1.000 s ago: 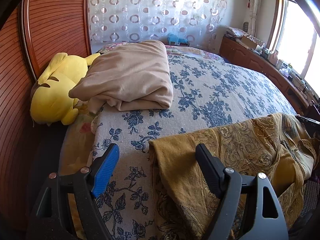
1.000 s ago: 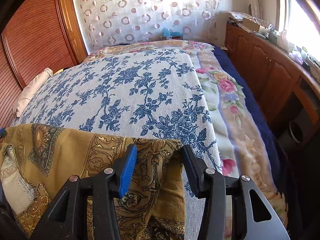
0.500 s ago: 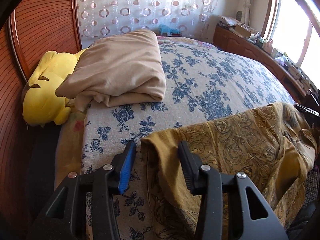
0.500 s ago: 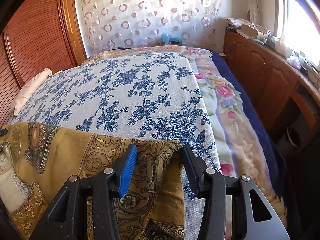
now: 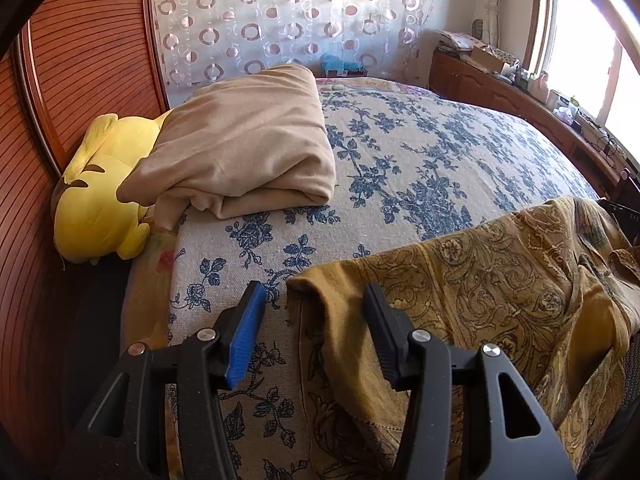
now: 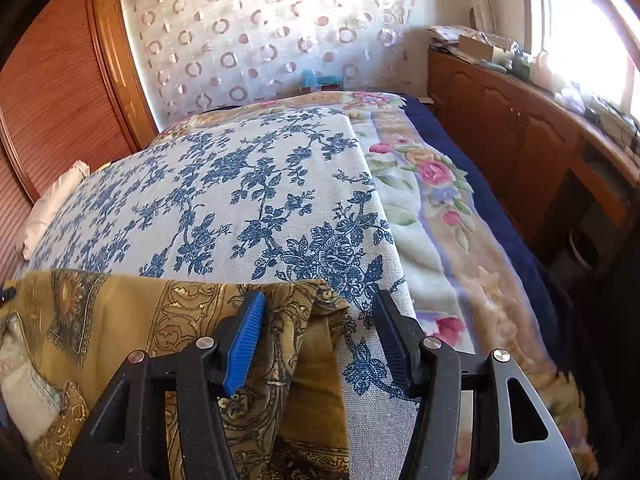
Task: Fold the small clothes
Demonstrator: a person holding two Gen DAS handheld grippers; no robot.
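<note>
A mustard-yellow garment with a paisley print lies spread along the near edge of the bed, on a blue-flowered cover. My left gripper straddles its left corner. Its jaws are opening; the blue pad stands clear of the cloth and the black finger rests over it. In the right wrist view the same garment ends in a bunched right corner between the fingers of my right gripper. Those jaws are opening too, with a gap between the cloth and the right finger.
A folded beige blanket and a yellow plush toy sit at the far left by the slatted wooden wall. Right of the bed runs a wooden cabinet under a window. A rose-patterned blanket covers the bed's right edge.
The left jaws narrowed around the garment's left corner, then widened slightly. The right jaws, close on the right corner before, have spread apart. Both hands stayed nearly in place.
</note>
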